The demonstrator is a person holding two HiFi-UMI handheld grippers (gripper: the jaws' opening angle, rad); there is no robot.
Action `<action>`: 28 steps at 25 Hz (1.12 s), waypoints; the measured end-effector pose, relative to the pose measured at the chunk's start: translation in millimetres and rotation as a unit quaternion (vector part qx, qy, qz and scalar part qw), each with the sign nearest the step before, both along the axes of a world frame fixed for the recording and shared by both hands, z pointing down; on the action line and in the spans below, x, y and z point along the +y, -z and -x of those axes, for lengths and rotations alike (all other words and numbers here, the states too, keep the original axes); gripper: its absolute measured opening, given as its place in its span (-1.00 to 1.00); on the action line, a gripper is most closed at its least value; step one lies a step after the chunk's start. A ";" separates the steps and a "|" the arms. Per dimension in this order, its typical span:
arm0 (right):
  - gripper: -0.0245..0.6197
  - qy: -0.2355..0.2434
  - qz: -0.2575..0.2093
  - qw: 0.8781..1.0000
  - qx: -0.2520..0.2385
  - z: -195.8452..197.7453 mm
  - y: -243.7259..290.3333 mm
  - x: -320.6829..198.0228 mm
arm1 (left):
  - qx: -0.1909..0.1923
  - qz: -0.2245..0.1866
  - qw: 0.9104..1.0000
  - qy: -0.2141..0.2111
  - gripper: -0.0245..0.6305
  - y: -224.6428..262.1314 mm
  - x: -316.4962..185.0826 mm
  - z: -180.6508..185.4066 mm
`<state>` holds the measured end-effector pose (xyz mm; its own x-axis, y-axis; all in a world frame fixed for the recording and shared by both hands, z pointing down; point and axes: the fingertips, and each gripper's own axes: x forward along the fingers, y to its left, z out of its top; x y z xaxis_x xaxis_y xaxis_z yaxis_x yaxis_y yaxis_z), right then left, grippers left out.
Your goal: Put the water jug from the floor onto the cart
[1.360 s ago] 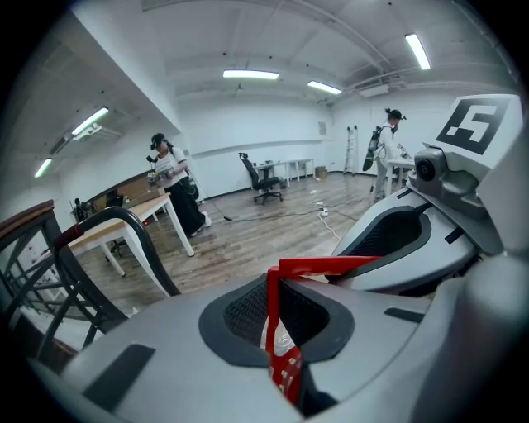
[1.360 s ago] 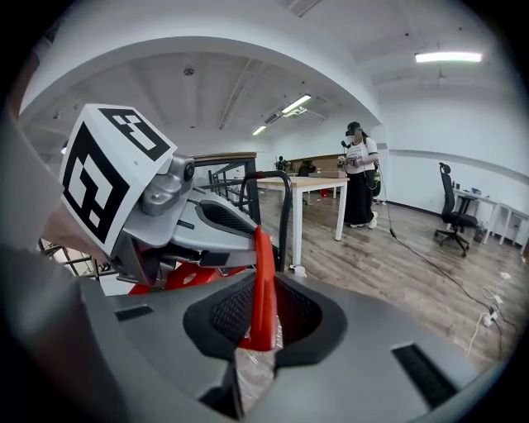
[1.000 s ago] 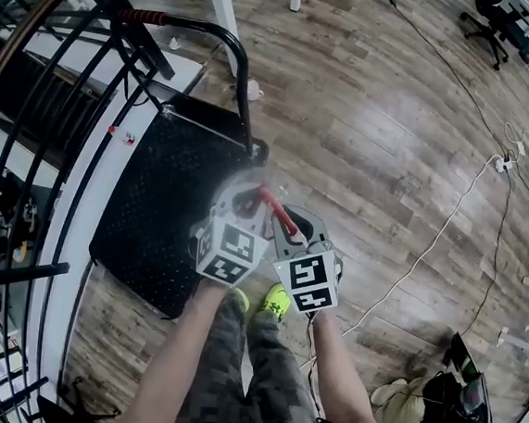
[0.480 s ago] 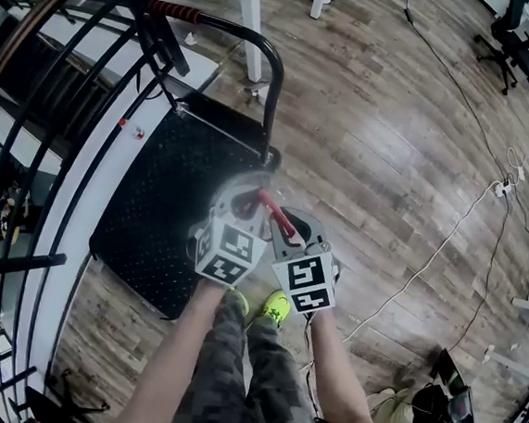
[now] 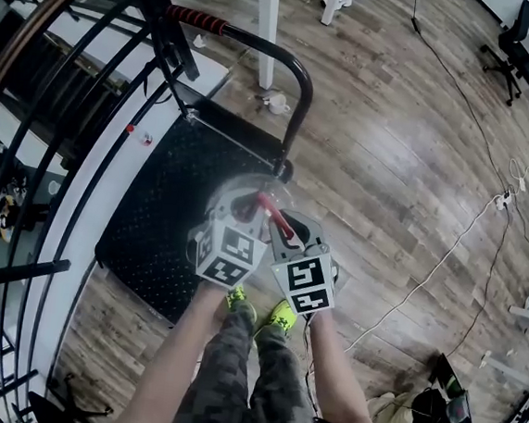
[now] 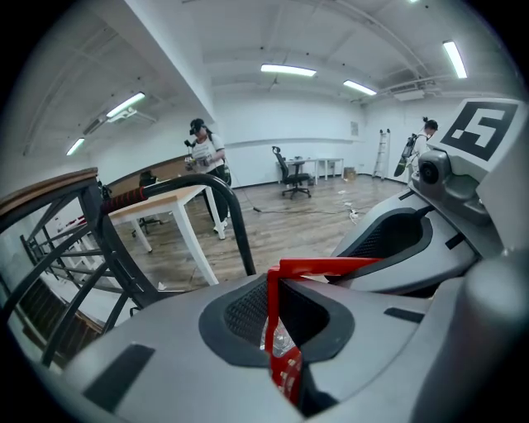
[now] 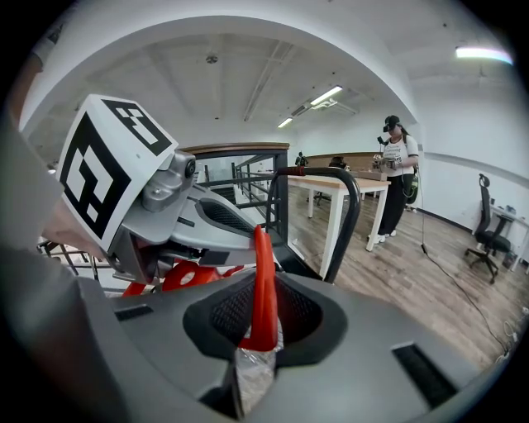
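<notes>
Water jug (image 5: pixel 244 191): clear, carried by its red handle (image 5: pixel 274 214). The handle is pinched by left gripper (image 5: pixel 248 216) and right gripper (image 5: pixel 283 236), side by side. The jug is seen over the near right part of the cart (image 5: pixel 157 219).

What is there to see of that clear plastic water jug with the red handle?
The clear plastic water jug looks round and see-through, its body mostly hidden behind the grippers. A thin red strap handle arches over its top. The left gripper and right gripper both clamp that handle. It shows above the edge of the black cart deck.
</notes>
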<state>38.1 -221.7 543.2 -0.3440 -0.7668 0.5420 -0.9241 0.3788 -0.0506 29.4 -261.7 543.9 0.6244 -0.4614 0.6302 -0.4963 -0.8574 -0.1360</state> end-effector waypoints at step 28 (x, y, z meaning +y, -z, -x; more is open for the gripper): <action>-0.74 0.064 0.014 0.997 -0.037 113.6 -21.4 -138.3 | -0.025 0.014 0.996 0.081 -0.85 -23.7 -136.8 119.9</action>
